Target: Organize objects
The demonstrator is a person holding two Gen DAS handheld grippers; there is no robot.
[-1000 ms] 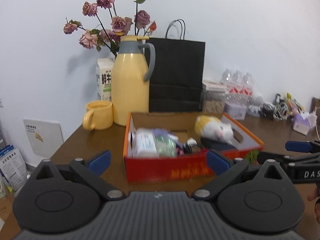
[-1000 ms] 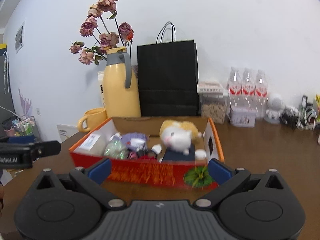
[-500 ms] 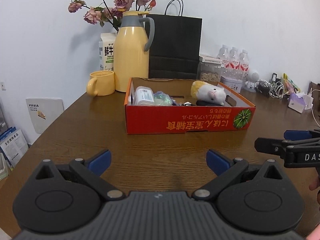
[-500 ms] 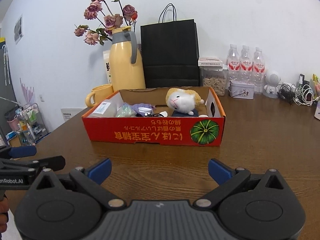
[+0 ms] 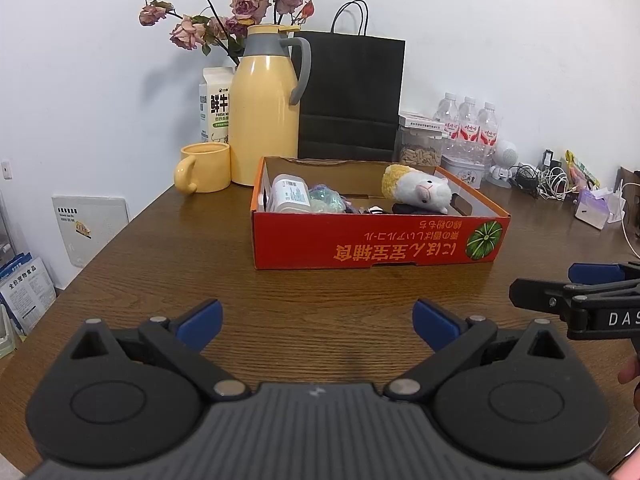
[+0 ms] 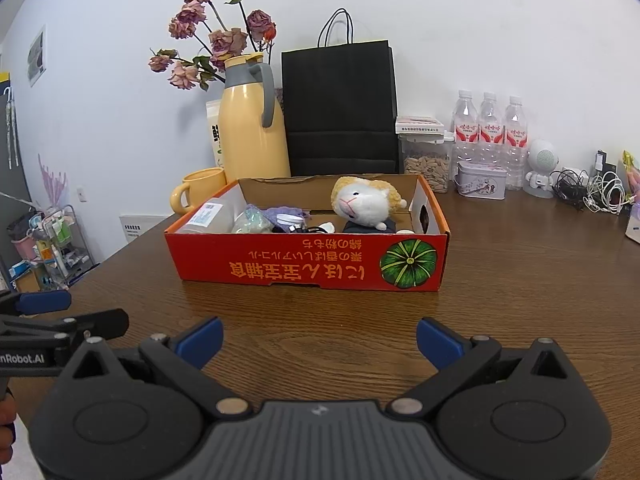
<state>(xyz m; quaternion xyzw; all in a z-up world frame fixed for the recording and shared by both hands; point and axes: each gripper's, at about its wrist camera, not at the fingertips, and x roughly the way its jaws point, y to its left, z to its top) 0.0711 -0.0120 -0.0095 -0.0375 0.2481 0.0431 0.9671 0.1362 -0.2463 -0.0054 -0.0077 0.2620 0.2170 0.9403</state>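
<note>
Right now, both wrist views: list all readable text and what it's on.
"DAS", cut off at the frame edge: side of the right gripper.
"nRobot.AI", cut off: side of the left gripper.
"FRESH MI", partly hidden, under large Chinese characters: milk carton.
Upside-down yellow characters, apparently Japanese: front of the red box.
Too small or blurred: water bottle labels, white packet label, floor leaflets.

Left tool: matte black body, ribbed grey centre plate, two round black discs, silver pivot screws, blue fingertip pads. Right tool: same build, blue pads. White lettering on tool sides: "DAS", "nRobot.AI".
</note>
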